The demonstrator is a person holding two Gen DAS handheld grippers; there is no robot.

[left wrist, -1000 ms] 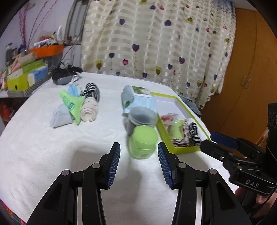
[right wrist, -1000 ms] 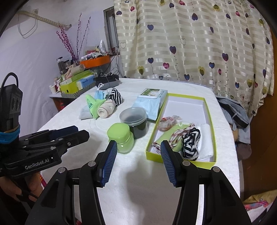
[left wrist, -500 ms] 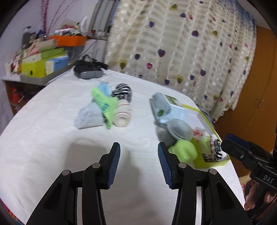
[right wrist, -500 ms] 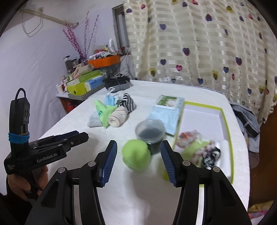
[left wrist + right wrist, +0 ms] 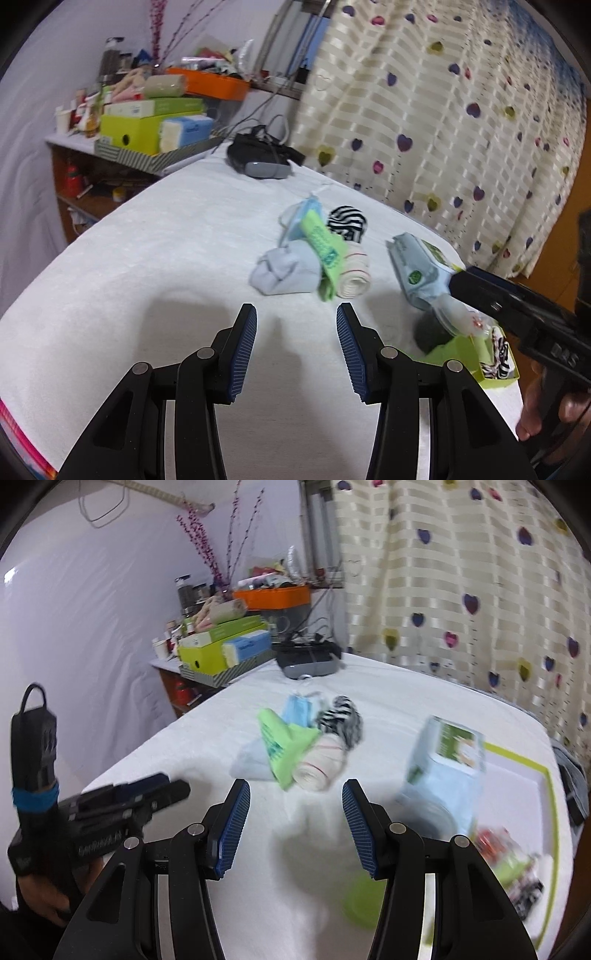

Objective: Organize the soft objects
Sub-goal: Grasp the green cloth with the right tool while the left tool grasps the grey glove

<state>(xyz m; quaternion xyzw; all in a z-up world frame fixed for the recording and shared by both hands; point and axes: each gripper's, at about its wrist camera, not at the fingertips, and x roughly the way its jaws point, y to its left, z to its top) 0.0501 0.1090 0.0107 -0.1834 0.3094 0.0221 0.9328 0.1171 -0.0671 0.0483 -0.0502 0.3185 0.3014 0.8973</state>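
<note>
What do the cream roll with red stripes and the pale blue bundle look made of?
Cream roll with red stripes: likely knitted fabric, matte; the coiled end shows soft layers. Pale blue folded bundle: seemingly soft cloth, matte, with rounded folds. Blur leaves weave unclear.

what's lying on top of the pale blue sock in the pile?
A green packet lies slanted across the pale blue sock, beside a cream roll. What sits beneath the packet is covered.

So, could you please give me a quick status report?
Left gripper and right gripper open, empty. Soft pile on table, untouched. Nothing in the way.
</note>
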